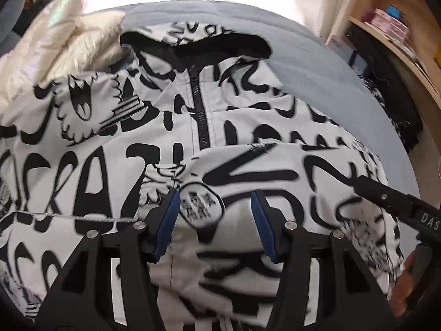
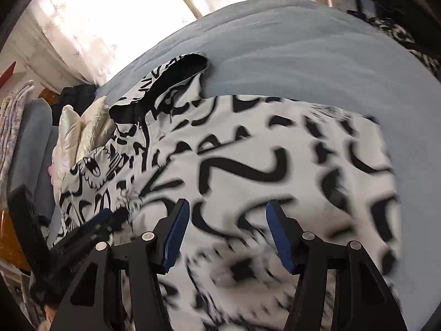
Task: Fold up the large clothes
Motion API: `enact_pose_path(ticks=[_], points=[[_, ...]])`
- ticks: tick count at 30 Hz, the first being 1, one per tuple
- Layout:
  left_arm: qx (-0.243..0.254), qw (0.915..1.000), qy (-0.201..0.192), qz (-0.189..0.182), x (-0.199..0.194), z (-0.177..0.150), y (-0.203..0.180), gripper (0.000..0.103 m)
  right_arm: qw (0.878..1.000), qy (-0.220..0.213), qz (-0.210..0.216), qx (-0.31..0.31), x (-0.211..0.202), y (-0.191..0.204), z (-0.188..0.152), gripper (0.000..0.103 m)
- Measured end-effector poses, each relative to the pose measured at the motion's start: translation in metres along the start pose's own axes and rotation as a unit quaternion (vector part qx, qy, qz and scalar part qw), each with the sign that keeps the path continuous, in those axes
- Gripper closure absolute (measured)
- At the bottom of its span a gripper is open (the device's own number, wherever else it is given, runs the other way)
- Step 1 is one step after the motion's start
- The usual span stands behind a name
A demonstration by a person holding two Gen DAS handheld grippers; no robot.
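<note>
Left tongs [image 1: 215, 220] wide, right tongs [image 2: 227, 234] wide, both empty over jacket [image 1: 110, 165] on bed [image 2: 303, 55]. Risk: slick fabric slips, fold skews.

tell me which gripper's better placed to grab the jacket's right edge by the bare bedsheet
Right. The right gripper, open, hangs over the jacket half beside the bare blue sheet; the left gripper sits mid-jacket.

The jacket [image 1: 132, 149] is white, covered in bold black graffiti lettering and cartoon faces, with a black zipper [image 1: 199, 110] (and black hood lining). The bed [image 2: 289, 55] is pale blue. Each tool's pads [image 1: 169, 220] are blue on black frames. A cream pillow [image 1: 69, 44] shines.
</note>
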State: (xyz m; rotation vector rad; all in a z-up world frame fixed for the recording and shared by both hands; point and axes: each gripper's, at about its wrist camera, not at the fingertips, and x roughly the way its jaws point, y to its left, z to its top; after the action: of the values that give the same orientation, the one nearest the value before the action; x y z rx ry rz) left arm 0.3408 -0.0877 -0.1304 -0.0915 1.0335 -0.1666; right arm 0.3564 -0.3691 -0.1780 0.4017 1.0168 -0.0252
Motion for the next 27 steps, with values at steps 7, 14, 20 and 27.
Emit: enact_pose_path(ticks=[7, 14, 20, 27], points=[[-0.005, 0.9998, 0.01, 0.019, 0.04, 0.005, 0.017, 0.053, 0.998, 0.009, -0.06, 0.013, 0.044, -0.036, 0.018, 0.044], [-0.004, 0.9999, 0.007, 0.009, 0.039, 0.008, 0.02, 0.053, 0.998, -0.013, -0.051, 0.043, 0.018, -0.091, 0.023, 0.048], [-0.016, 0.9998, -0.006, 0.011, 0.018, 0.006, 0.025, 0.053, 0.994, -0.018, -0.089, 0.056, -0.003, -0.101, 0.02, 0.046], [-0.008, 0.9993, -0.03, 0.021, -0.03, 0.002, 0.027, 0.053, 0.995, -0.044, -0.083, 0.026, -0.047, -0.082, -0.007, 0.046]])
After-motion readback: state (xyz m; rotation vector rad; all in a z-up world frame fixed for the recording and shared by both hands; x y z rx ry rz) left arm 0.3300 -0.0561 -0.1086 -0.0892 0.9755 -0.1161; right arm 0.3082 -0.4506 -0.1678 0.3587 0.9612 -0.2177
